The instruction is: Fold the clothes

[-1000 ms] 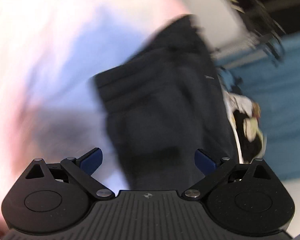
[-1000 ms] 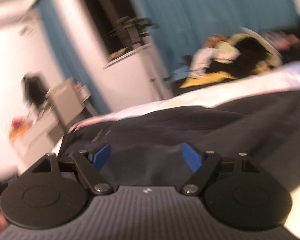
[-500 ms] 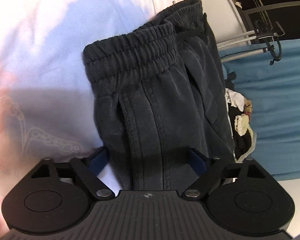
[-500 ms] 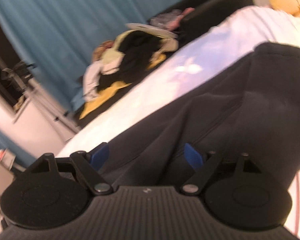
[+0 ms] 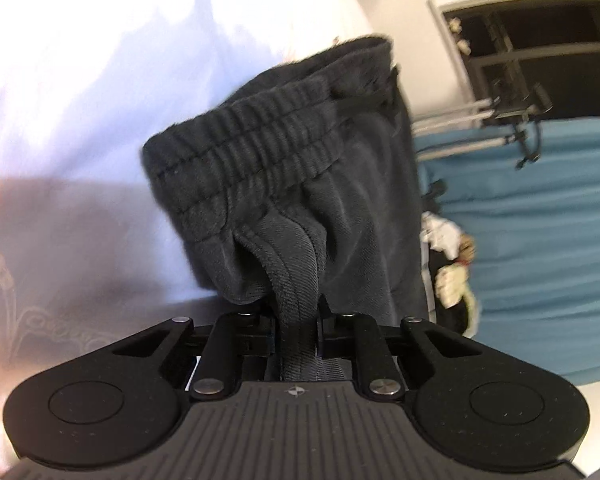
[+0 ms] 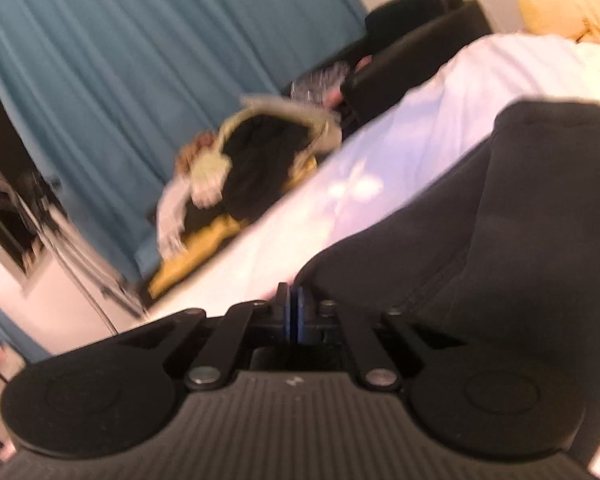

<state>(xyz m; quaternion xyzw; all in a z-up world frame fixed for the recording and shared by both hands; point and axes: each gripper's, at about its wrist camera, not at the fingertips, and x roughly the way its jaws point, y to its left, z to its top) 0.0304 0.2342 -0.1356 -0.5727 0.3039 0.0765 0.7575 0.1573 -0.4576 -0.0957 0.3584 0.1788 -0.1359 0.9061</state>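
A pair of black sweatpants (image 5: 300,184) with an elastic drawstring waistband lies on a white bed sheet (image 5: 100,100). My left gripper (image 5: 298,320) is shut on a fold of the pants just below the waistband and lifts it. In the right wrist view the same black pants (image 6: 480,232) fill the lower right. My right gripper (image 6: 294,314) is shut at the edge of the fabric; the blue pads (image 6: 301,312) meet, and blur hides whether cloth is pinched between them.
A heap of black, yellow and white clothes (image 6: 252,160) lies past the bed's far edge, before a teal curtain (image 6: 140,60). A dark sofa (image 6: 412,40) stands behind. A metal rack (image 5: 480,116) and a dark shelf opening (image 5: 540,40) are at the right.
Both grippers have closed from wide open. The left one pinched the pants below the waistband and bunched the fabric up. The right one moved to the fabric's edge.
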